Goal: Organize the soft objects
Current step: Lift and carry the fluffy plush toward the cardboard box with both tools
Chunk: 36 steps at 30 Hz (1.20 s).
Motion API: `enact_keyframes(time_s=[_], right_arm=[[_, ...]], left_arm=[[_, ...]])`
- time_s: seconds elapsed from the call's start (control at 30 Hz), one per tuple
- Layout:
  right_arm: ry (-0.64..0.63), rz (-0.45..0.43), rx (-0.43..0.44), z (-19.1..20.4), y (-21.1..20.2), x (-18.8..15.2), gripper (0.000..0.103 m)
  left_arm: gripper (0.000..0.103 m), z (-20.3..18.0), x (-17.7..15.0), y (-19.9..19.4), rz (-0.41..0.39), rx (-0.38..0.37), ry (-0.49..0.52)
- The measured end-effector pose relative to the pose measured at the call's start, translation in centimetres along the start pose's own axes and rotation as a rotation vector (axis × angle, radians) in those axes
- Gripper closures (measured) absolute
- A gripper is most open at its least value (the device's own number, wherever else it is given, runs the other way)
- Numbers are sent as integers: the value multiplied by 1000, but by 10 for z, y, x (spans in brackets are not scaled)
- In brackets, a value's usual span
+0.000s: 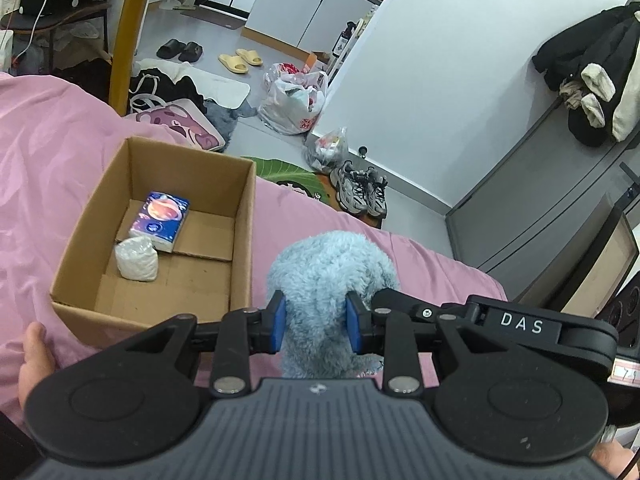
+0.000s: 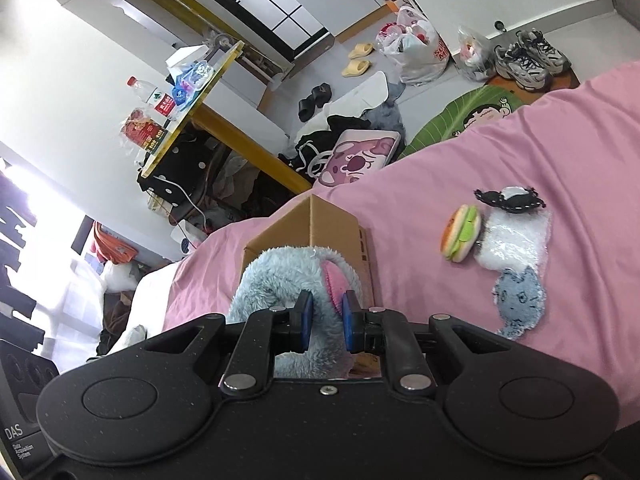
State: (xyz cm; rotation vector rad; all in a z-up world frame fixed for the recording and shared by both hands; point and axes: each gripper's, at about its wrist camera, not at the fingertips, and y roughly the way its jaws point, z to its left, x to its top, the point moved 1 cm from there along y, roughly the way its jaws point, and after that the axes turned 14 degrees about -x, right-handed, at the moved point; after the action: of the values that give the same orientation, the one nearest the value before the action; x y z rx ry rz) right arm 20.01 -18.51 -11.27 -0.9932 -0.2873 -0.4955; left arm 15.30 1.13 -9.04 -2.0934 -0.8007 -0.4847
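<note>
Pink bed (image 1: pixel 60 152): your left gripper (image 1: pixel 316 320) and right gripper (image 2: pixel 325 322) both clamp the blue plush toy (image 1: pixel 332 264), at 3 o'clock of the cardboard box (image 1: pixel 244 216).

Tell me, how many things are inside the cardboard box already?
2. A blue tissue pack lies toward the back of the box, and a small white bag sits right in front of it, touching it. The near wall could hide more.
</note>
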Motion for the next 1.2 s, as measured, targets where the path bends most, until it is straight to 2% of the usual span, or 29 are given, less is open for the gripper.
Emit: enact_keyframes(time_s=[0.87, 1.2], right_arm=[[-112, -38, -39, 64, 21, -2, 87], [-151, -39, -58, 84, 35, 0, 87]], left_arm=[[74, 53, 35, -16, -46, -37, -37], [74, 78, 43, -16, -54, -43, -91]])
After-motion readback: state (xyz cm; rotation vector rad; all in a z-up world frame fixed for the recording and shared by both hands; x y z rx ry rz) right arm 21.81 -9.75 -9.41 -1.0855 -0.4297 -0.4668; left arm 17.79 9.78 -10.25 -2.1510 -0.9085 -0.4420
